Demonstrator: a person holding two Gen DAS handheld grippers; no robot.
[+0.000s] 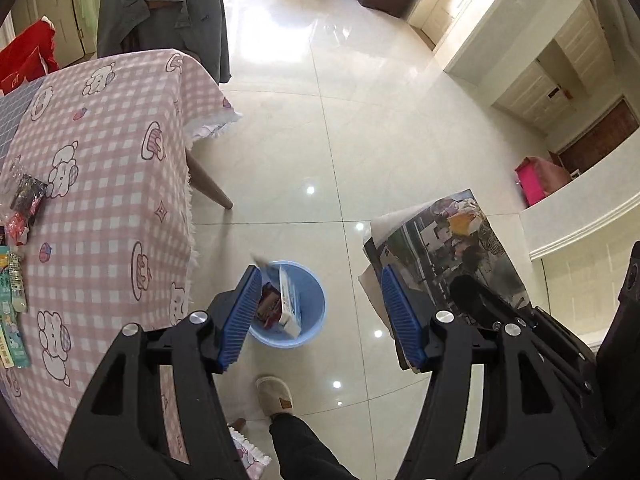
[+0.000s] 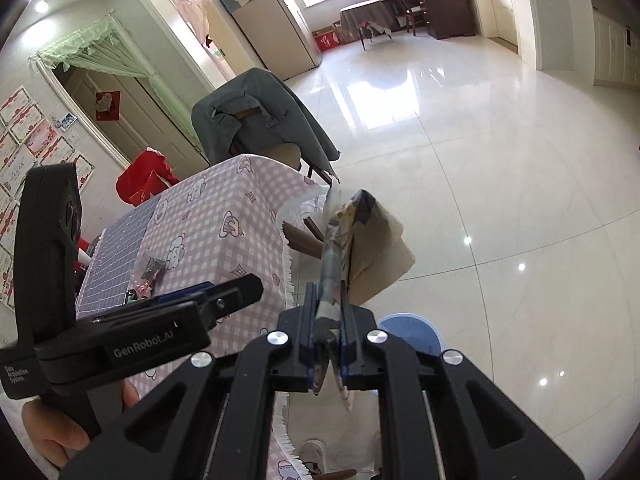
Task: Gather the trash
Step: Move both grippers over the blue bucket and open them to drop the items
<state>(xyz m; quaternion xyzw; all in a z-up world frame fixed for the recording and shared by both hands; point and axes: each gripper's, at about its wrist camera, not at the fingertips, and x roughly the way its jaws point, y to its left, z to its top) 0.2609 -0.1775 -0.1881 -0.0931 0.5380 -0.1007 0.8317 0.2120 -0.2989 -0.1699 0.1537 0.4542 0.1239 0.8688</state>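
My left gripper [image 1: 320, 272] hangs open over a light blue bin [image 1: 316, 320] on the floor, with nothing between its blue pads. A white box [image 1: 290, 304] and a red wrapper [image 1: 267, 303] lie inside the bin. My right gripper [image 2: 328, 292] is shut on a folded printed paper [image 2: 348, 232]. That paper also shows in the left wrist view [image 1: 452, 248], held up to the right of the bin. In the right wrist view the bin [image 2: 416, 326] sits just beyond the right gripper. More wrappers [image 1: 26, 200] lie on the pink checked table [image 1: 104, 200].
The table [image 2: 224, 232] stands left of the bin, its leg [image 1: 212, 188] close by. A chair with a grey jacket [image 1: 168, 12] is at the table's far end. A person's slippered foot [image 1: 276, 396] is near the bin. White cabinets [image 1: 560, 60] and a pink box [image 1: 536, 184] line the right.
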